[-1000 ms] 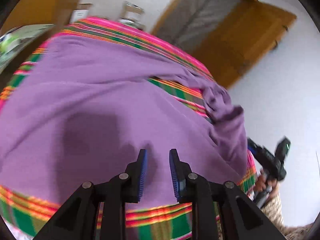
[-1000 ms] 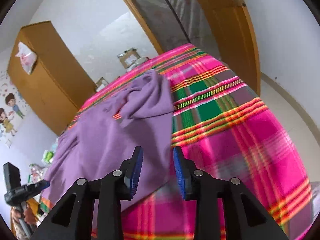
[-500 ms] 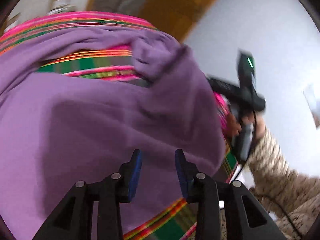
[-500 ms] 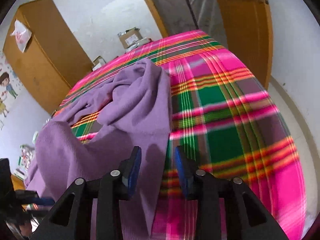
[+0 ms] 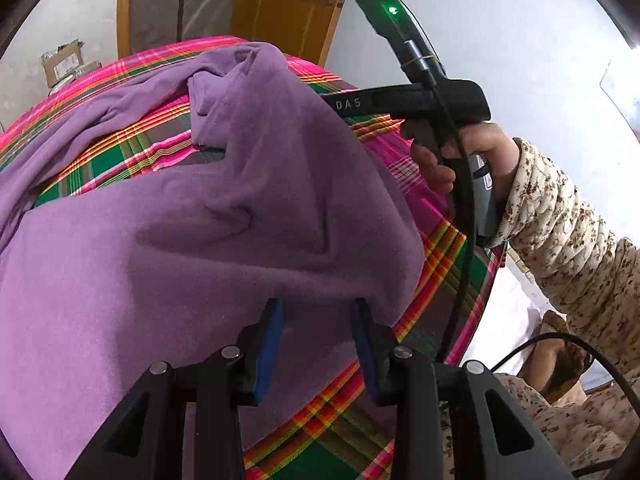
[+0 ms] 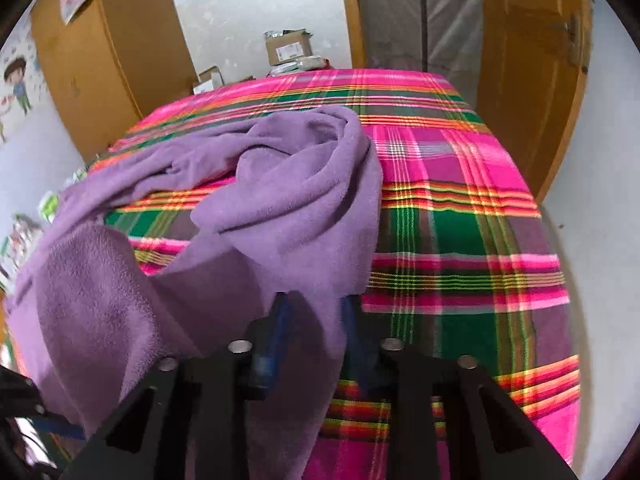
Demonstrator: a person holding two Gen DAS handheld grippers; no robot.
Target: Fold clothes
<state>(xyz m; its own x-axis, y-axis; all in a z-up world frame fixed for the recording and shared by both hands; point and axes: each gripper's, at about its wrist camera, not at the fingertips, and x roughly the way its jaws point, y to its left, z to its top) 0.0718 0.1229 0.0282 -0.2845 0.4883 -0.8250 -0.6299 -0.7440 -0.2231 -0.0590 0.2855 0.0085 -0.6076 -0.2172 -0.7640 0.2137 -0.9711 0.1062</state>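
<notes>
1. Left gripper (image 5: 316,344): fingers spread, empty, over purple garment (image 5: 200,240)
2. Right gripper (image 6: 314,332): fingers apart, hem draped between, grip unclear
3. Garment rumpled on plaid bed (image 6: 460,200)
4. Step looks like edge pickup; next needs firm pinch

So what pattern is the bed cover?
Bright pink, green and orange plaid on the bed cover, clearest in the right wrist view.
</notes>
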